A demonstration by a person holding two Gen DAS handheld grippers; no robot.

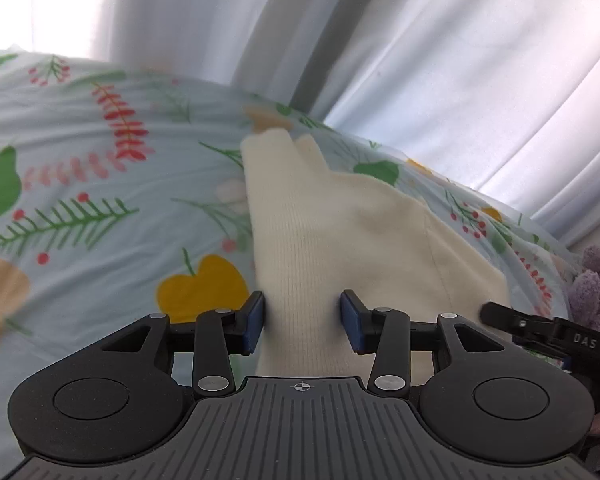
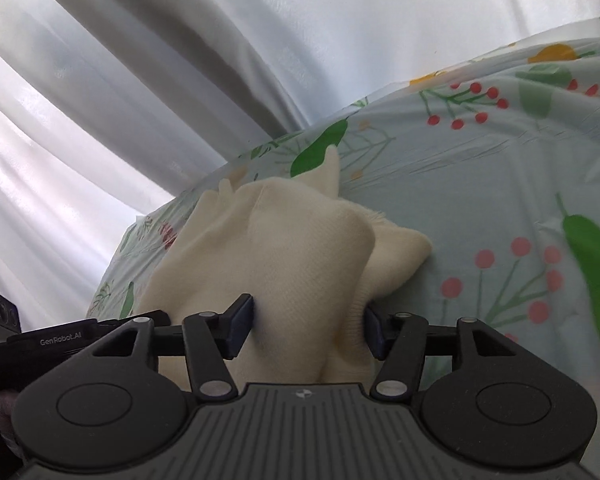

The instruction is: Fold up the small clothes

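A small cream knit garment (image 1: pixel 320 232) lies on a floral bedsheet (image 1: pixel 80 184). My left gripper (image 1: pixel 302 322) is open, its blue pads either side of a strip of the garment's near edge. In the right wrist view the same garment (image 2: pixel 284 248) is bunched and partly lifted. My right gripper (image 2: pixel 308 324) is open, with the garment's near edge filling the gap between its fingers. The right gripper's body shows at the right edge of the left wrist view (image 1: pixel 548 332), and the left gripper's body shows at the left of the right wrist view (image 2: pixel 60 340).
White curtains (image 1: pixel 420 60) hang close behind the bed (image 2: pixel 180 60). A purple fuzzy item (image 1: pixel 596 284) sits at the bed's right edge. The floral sheet (image 2: pixel 500 184) stretches to the right of the garment.
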